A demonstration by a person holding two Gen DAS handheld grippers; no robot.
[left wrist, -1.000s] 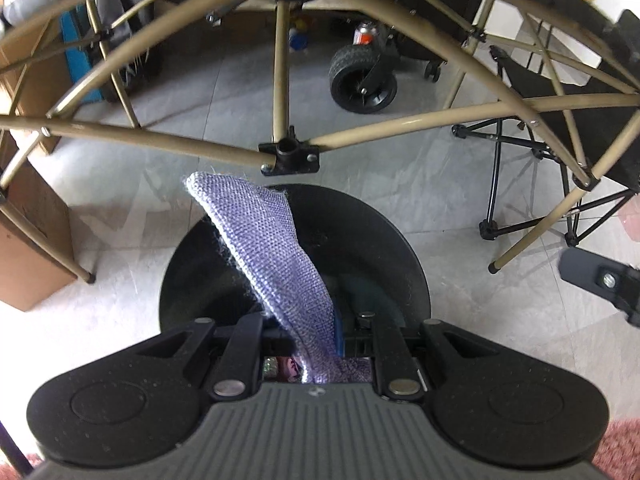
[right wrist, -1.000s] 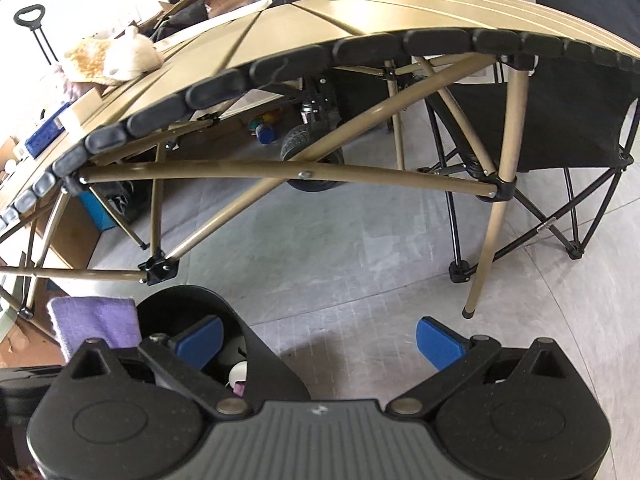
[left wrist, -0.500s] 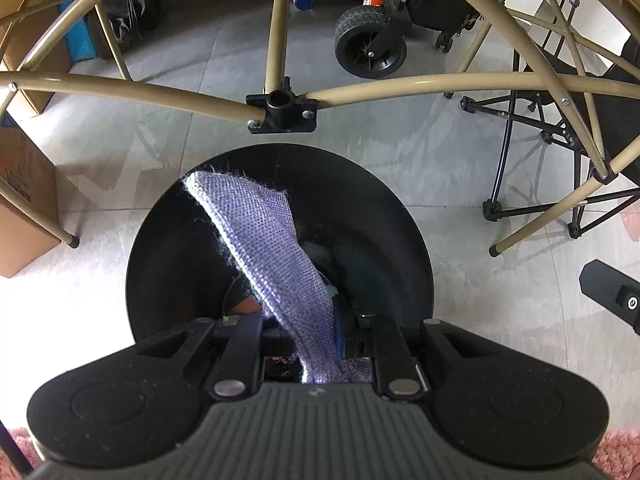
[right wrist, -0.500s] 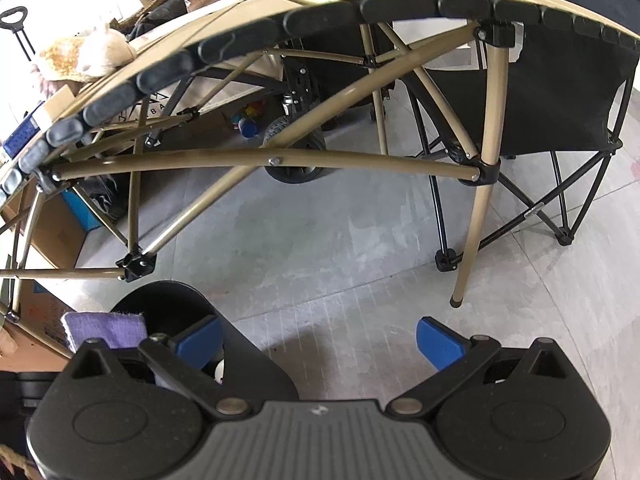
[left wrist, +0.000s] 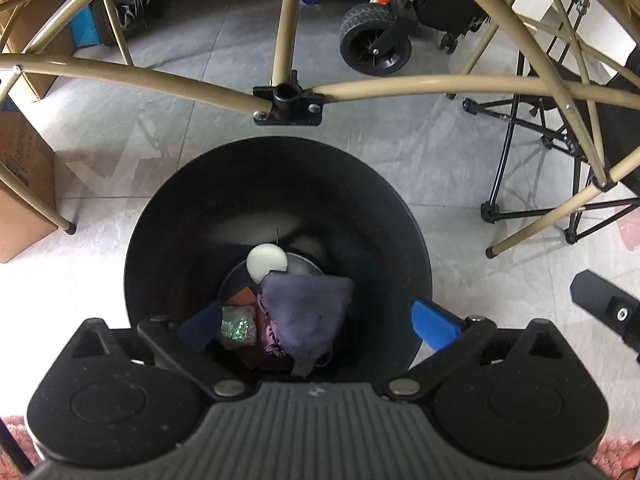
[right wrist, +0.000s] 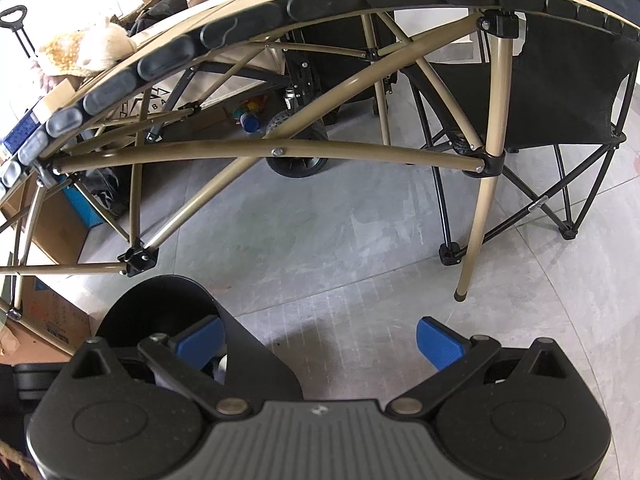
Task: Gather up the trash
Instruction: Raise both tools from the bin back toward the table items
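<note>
Grey stone-look tiles carry a round black bin (left wrist: 160,216); the fuzzy purple cloth (left wrist: 308,312) lies inside, both the left gripper (left wrist: 316,322) and right gripper (right wrist: 320,342) spread wide, the left having just been opening.

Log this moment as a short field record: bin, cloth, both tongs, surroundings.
bin: black bin on the grey tile floor, beside the table frame
cloth: purple cloth lying loose inside the bin on other trash
other contents: white round piece, glittery green scrap
left tongs: just opened, above the bin, cloth dropped
right tongs: open, empty, over the floor beside the bin

folding table frame (left wrist: 420,84) | black camp chair (right wrist: 568,80) | wheel (left wrist: 374,40) | cardboard box (left wrist: 22,184)
</note>
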